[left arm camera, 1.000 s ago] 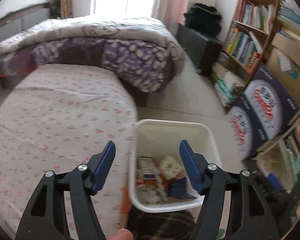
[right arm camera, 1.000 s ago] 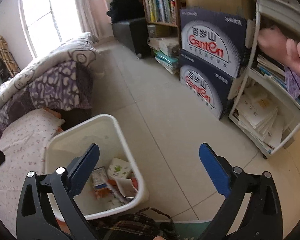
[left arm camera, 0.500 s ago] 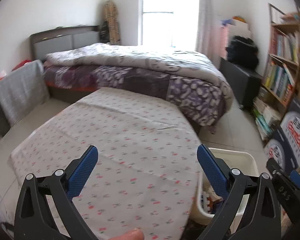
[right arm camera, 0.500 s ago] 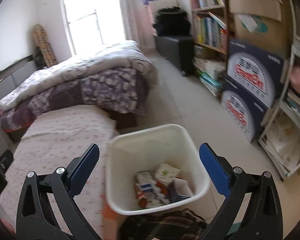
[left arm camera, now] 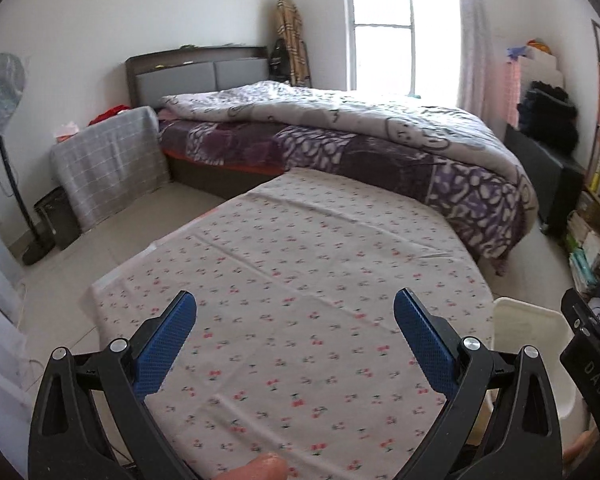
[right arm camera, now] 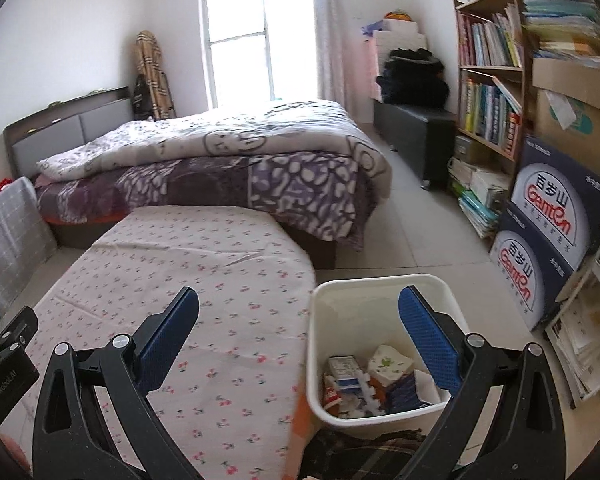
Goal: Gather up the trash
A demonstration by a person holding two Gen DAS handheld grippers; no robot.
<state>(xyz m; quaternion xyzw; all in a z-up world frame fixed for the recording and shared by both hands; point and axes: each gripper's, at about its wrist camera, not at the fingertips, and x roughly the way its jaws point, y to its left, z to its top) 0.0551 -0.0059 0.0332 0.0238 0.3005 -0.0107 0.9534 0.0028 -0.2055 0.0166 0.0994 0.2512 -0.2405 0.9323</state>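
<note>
Both the left gripper (left arm camera: 295,336) and the right gripper (right arm camera: 299,334) gape wide with nothing between their blue pads, over the floral-sheeted mattress (right arm camera: 188,280), while the white bin (right arm camera: 380,292) just beside it, under the right gripper's right finger, holds what look like crumpled cartons and wrappers (right arm camera: 372,380)
</note>
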